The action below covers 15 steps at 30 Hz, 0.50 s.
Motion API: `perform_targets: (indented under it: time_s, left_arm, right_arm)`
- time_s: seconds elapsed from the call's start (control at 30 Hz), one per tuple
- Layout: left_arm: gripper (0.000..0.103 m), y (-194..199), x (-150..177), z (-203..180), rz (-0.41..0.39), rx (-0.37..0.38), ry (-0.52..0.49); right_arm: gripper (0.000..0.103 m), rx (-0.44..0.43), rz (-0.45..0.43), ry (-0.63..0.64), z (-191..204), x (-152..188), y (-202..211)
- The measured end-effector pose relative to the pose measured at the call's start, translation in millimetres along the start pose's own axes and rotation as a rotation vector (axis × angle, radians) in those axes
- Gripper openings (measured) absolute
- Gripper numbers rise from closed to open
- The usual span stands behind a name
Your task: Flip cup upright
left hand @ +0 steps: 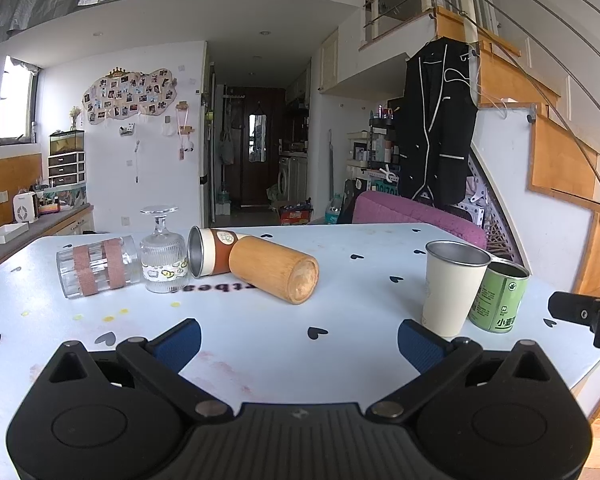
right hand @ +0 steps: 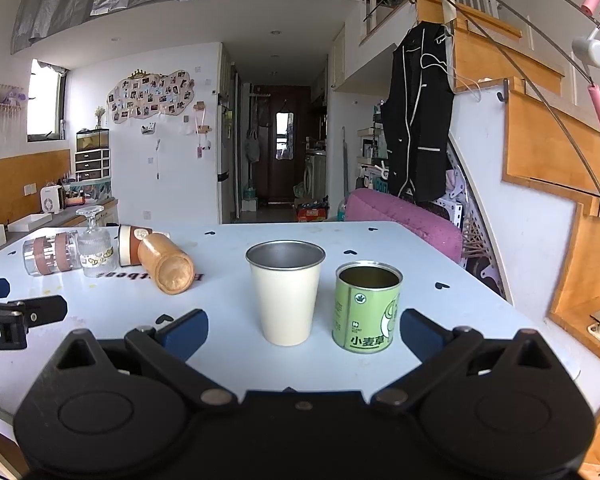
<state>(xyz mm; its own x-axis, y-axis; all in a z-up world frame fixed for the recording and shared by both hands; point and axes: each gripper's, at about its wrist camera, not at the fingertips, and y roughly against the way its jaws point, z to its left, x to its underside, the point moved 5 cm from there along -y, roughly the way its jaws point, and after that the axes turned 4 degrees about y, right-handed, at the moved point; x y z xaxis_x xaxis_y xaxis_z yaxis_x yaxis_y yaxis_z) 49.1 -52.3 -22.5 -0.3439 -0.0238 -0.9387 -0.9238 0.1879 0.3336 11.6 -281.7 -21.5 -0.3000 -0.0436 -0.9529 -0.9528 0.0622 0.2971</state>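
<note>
- Standing upright in the middle of the right wrist view, a cream cup with a metal rim rests mouth-up on the pale table; in the left wrist view the same cup sits at the right of the frame.
- A green tin stands just beside the cream cup on its right, open end up, with a narrow gap between them in the right wrist view.
- The right gripper fills the bottom of its frame, its jaws spread wide and holding nothing; the cream cup and the green tin stand just beyond its blue fingertips.
- The left gripper sits at the bottom of its frame, jaws likewise spread wide and empty over bare tabletop.
- At the left centre of the left wrist view, a wooden cup lies on its side, its base facing the camera.
- A brown-sleeved cup lies on its side touching the wooden cup, its metal mouth turned to the left of the frame.
- A stemmed glass stands upside down, foot in the air, just left of the brown-sleeved cup.
- A clear tumbler with two reddish bands lies on its side at the far left of the row, against the stemmed glass.
- Small black hearts dot the table.
</note>
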Motion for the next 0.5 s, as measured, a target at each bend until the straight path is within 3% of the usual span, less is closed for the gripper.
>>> perform_targets:
  time_s: [0.5]
  left_arm:
    - [0.103, -0.5, 1.4, 1.0, -0.007, 0.0, 0.0]
  right_arm:
    - [0.103, 0.004, -0.005, 0.0, -0.8, -0.2, 1.0]
